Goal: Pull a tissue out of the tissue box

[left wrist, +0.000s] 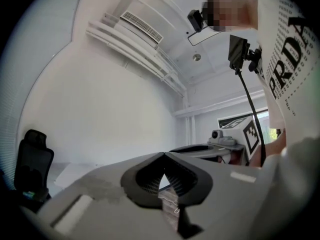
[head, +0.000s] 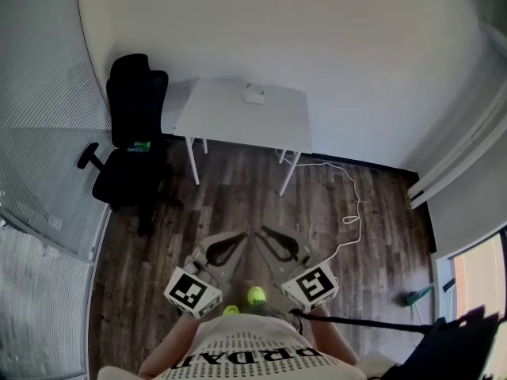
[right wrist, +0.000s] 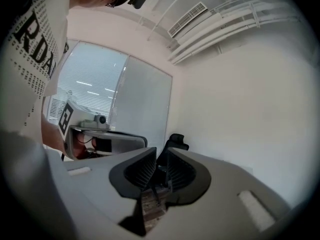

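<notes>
A small white tissue box [head: 254, 94] sits at the far edge of a white table [head: 222, 121] across the room, well away from both grippers. In the head view the left gripper [head: 242, 237] and right gripper [head: 261, 233] are held close to the person's body above the wood floor, tips angled toward each other. The left gripper [left wrist: 163, 154] has its jaws meeting at the tip, with nothing between them. The right gripper [right wrist: 161, 151] shows a narrow gap between its jaws, and nothing is held there.
A black office chair [head: 131, 141] stands left of the table beside a glass partition [head: 40, 133]. A white cable [head: 348, 204] trails over the floor to the right of the table. A dark stand [head: 444, 343] is at the lower right.
</notes>
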A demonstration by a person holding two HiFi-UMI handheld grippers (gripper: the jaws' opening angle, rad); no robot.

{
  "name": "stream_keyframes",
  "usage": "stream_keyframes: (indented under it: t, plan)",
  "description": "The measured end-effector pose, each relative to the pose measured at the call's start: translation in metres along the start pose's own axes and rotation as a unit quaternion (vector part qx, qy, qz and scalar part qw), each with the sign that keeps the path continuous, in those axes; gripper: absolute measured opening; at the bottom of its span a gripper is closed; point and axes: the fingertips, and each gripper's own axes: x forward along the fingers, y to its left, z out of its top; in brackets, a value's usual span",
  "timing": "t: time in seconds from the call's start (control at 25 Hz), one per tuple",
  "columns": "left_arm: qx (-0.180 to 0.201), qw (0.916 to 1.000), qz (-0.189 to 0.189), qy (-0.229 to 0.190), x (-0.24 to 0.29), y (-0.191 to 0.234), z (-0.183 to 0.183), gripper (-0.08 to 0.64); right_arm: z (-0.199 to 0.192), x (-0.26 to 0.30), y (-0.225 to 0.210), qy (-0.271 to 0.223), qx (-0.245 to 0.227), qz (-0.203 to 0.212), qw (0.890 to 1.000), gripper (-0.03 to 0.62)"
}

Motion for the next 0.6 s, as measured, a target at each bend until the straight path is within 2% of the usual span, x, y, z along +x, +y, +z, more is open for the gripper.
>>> stream_keyframes:
  t: [0.2,0.6]
  plan:
    - [0.009,0.9999,0.007,0.003,0.029,0.01,0.003,-0.003,0.0,0.007,-0.03,-0.008,-0.002,0.013,1.0,0.061]
    - [0.001,0.9997,0.02,0.015,0.093,0.029,-0.009,-0.003,-0.015,0.015,-0.085,-0.003,0.012,0.039,0.999,0.061]
